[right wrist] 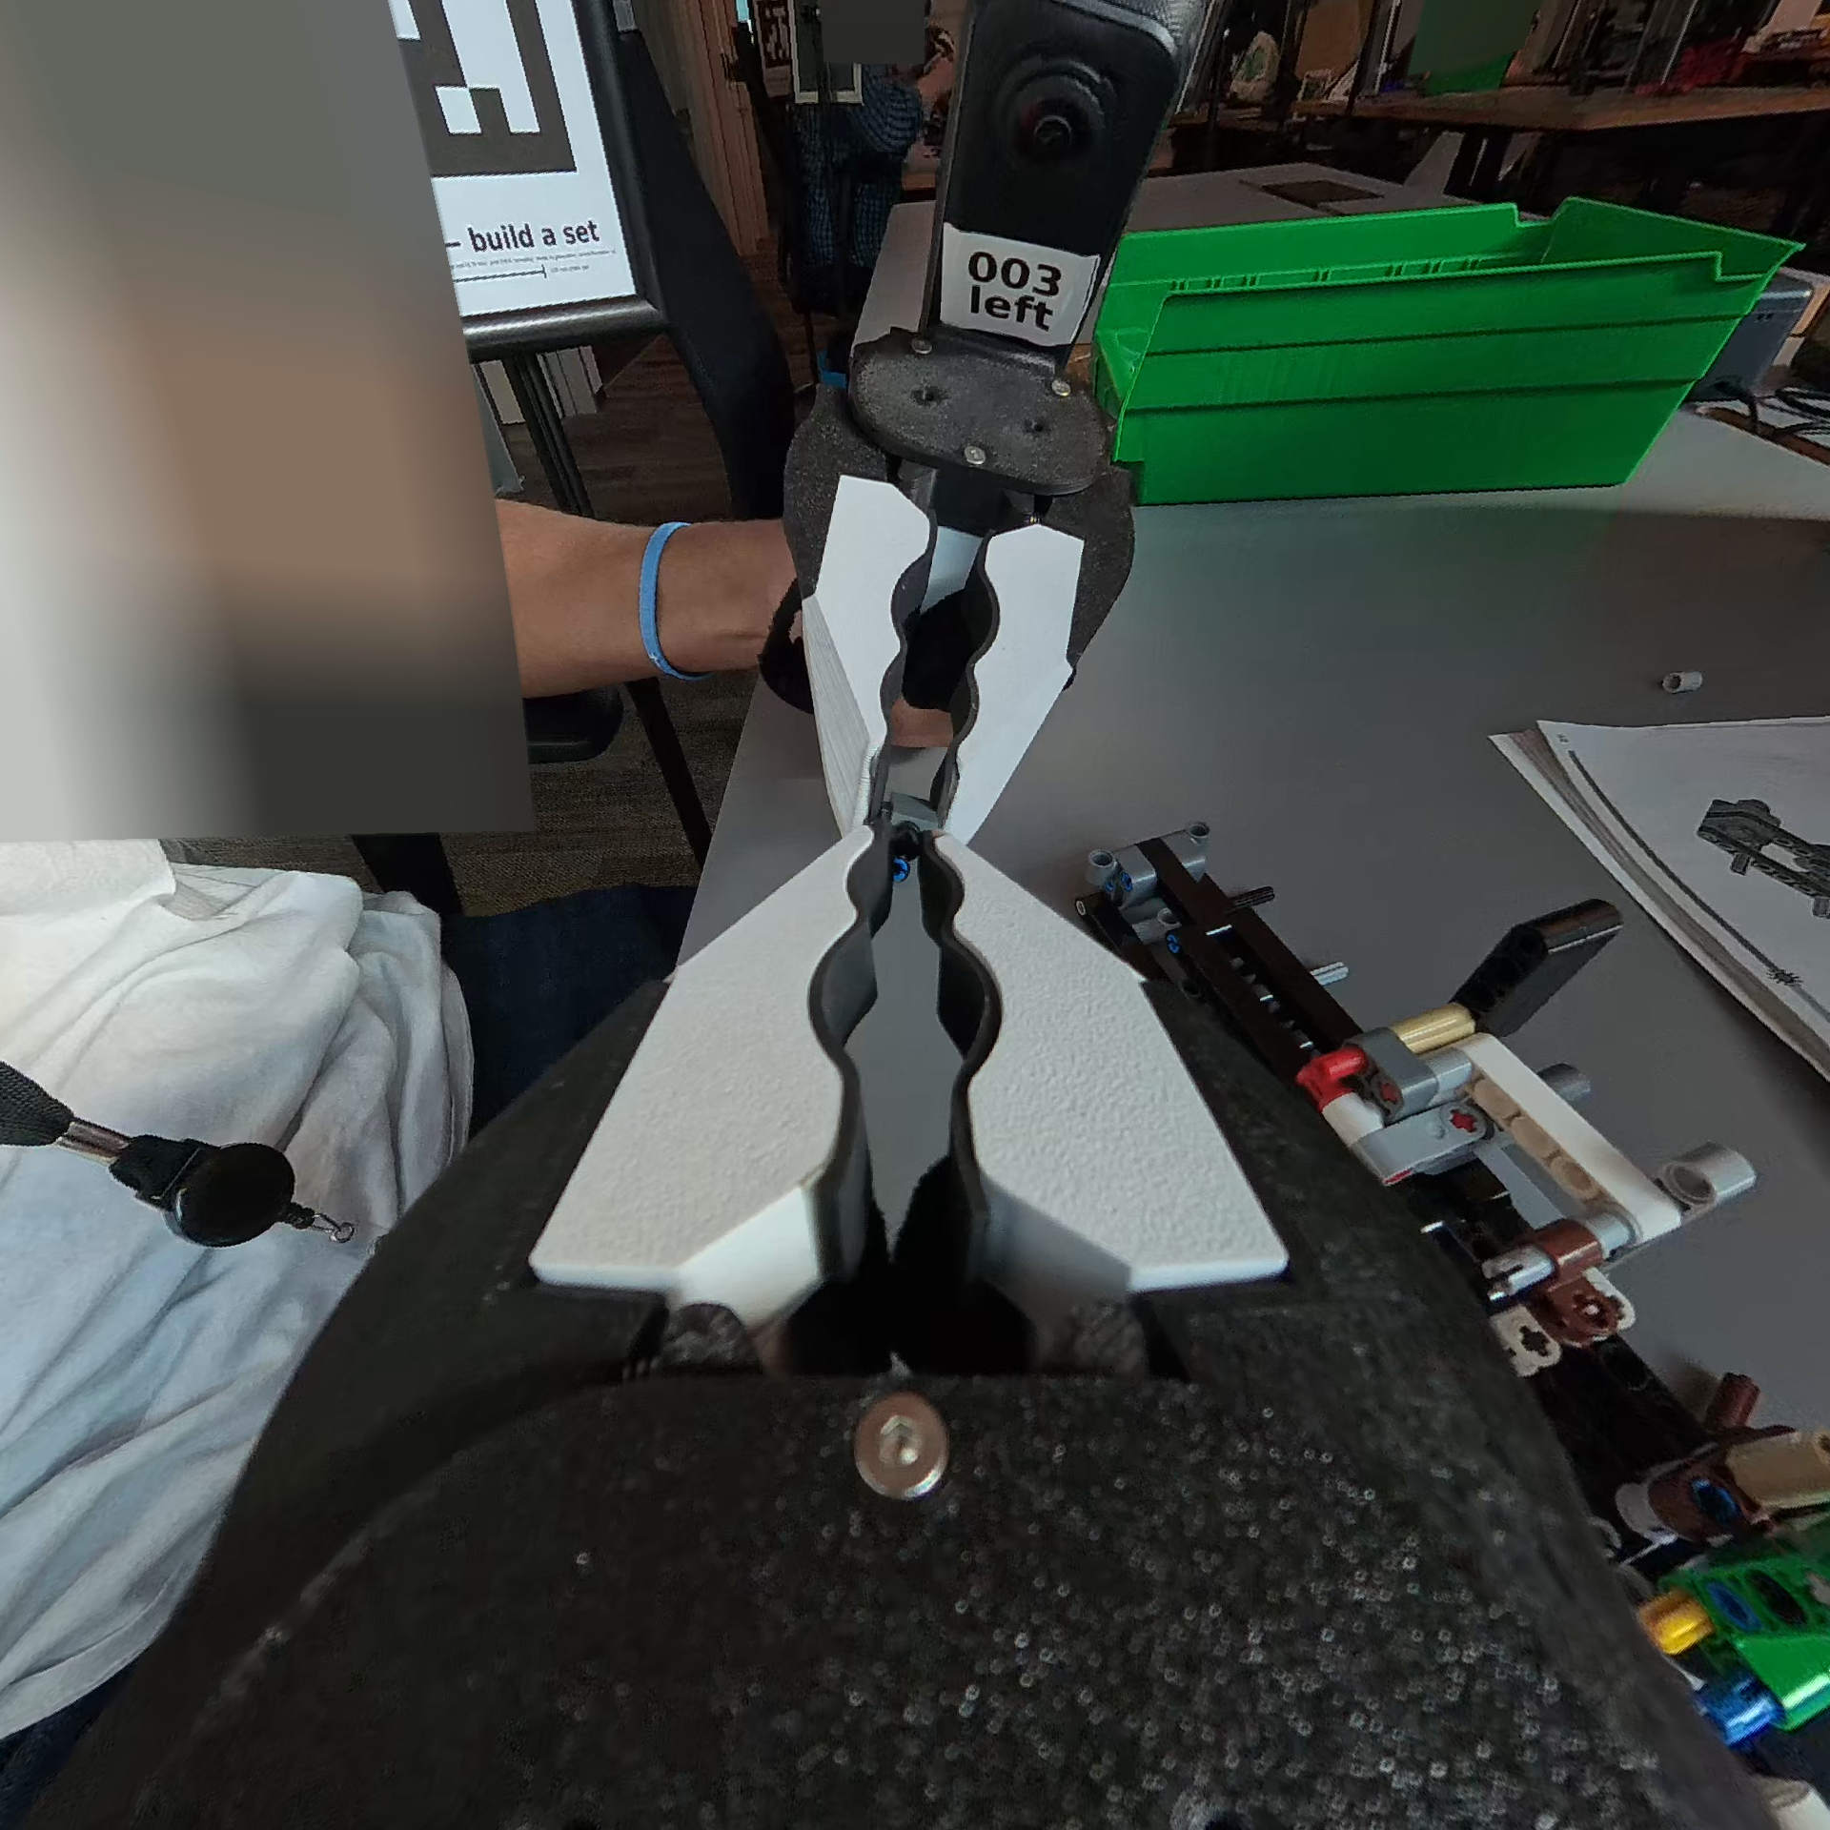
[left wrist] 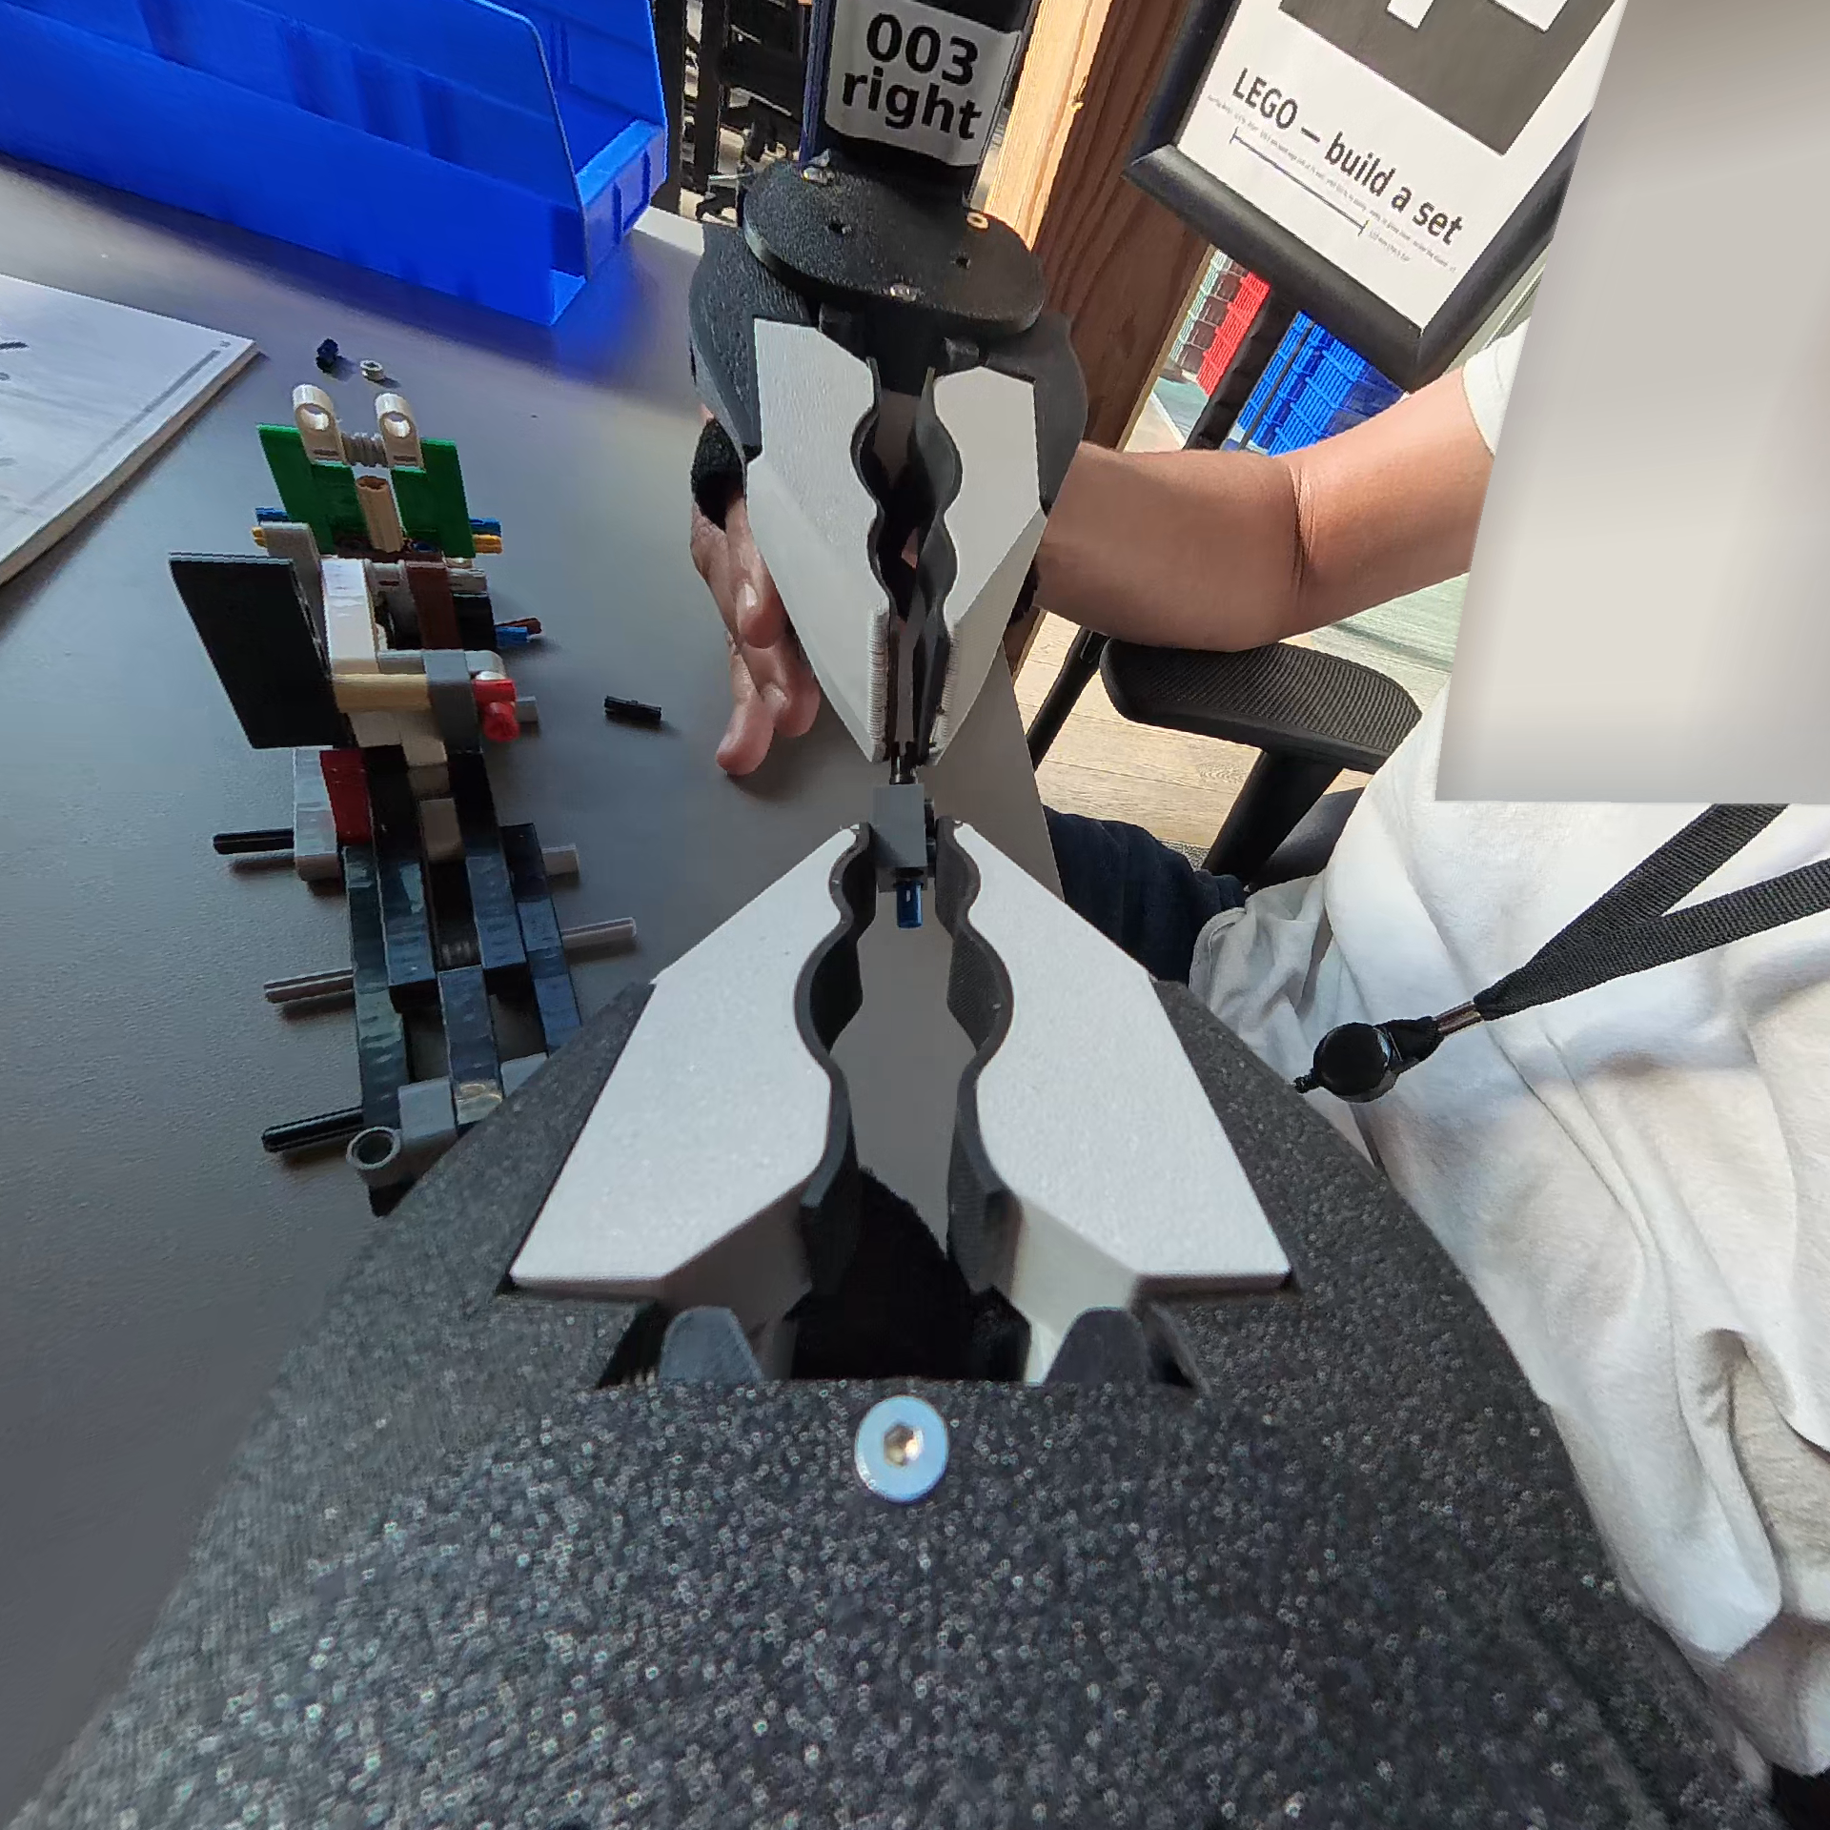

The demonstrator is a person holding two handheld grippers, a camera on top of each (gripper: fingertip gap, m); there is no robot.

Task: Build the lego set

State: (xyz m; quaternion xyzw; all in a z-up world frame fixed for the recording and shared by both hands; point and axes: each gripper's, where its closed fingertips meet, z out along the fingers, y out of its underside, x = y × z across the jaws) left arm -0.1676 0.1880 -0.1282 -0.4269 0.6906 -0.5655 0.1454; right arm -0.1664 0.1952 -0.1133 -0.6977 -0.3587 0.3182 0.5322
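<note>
My left claw (left wrist: pixel 899 842) clamps a small grey brick (left wrist: pixel 899 827) carrying a blue pin (left wrist: pixel 908 906). My right claw (right wrist: pixel 903 854) pinches a black pin (left wrist: pixel 903 762) at that brick's top. I cannot see into the blue bin (left wrist: pixel 327 129) or the green bin (right wrist: pixel 1406 337).

Your two grippers meet nose to nose, tips almost touching, right at the near edge of the tabletop (left wrist: pixel 555 753). Your left gripper (left wrist: pixel 899 842) has its fingers (left wrist: pixel 837 871) clamped on a small grey block (left wrist: pixel 897 827) with a blue pin (left wrist: pixel 907 906) poking back between them. Your right gripper (right wrist: pixel 899 847) has its fingers (right wrist: pixel 862 891) pinched nearly together on a thin black pin (left wrist: pixel 903 761) at that block's far face. Your right hand (left wrist: pixel 758 634) curls behind its gripper, forearm (left wrist: pixel 1188 555) level; your left wrist (right wrist: pixel 693 604) reaches in from the side.
</note>
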